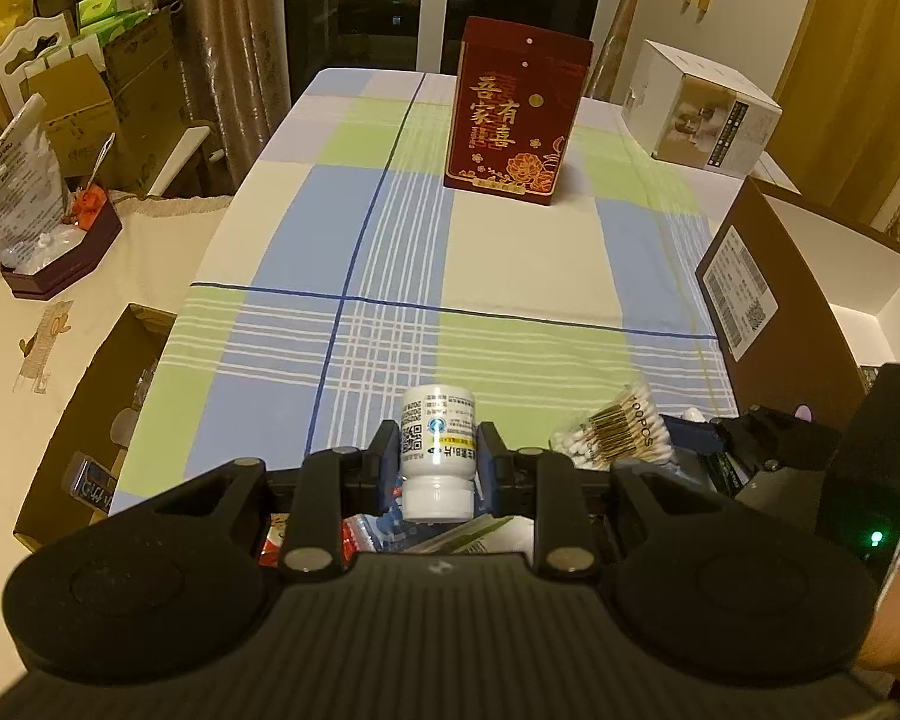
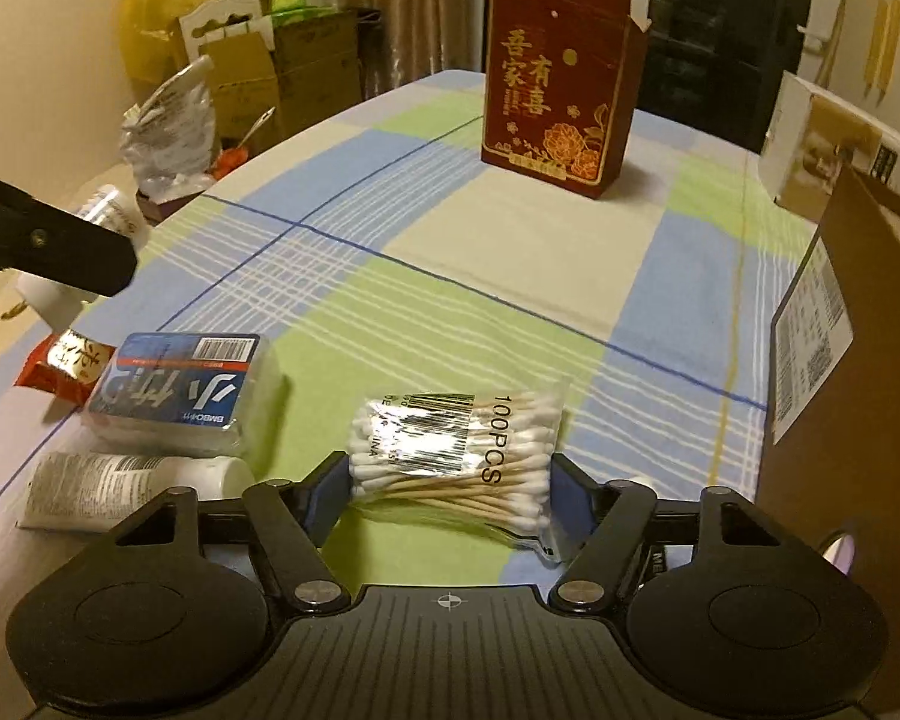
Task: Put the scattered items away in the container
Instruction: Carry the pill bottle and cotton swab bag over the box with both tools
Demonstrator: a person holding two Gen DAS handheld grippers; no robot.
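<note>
Left gripper [image 1: 438, 459] clamps a white pill bottle [image 1: 438, 450], cap down, frame centre. Right gripper [image 2: 450, 489] fingers straddle the cotton swab pack [image 2: 459, 450] on the checked tablecloth [image 2: 480, 276]; contact unclear.

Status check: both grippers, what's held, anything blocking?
Left gripper shut on white pill bottle, lifted. Right gripper jaws around cotton swab pack lying on the tablecloth; whether they grip it is unclear. Brown cardboard box stands right; nothing between.

The white bottle [image 1: 437, 456] looks like smooth plastic with a printed paper label. At five o'clock in the right wrist view, the cotton swab pack [image 2: 459, 456] is glossy crinkled film — pale wooden sticks inside. The checked tablecloth [image 2: 450, 276] is matt woven cloth, the brown box [image 2: 858, 372] dull cardboard.
</note>
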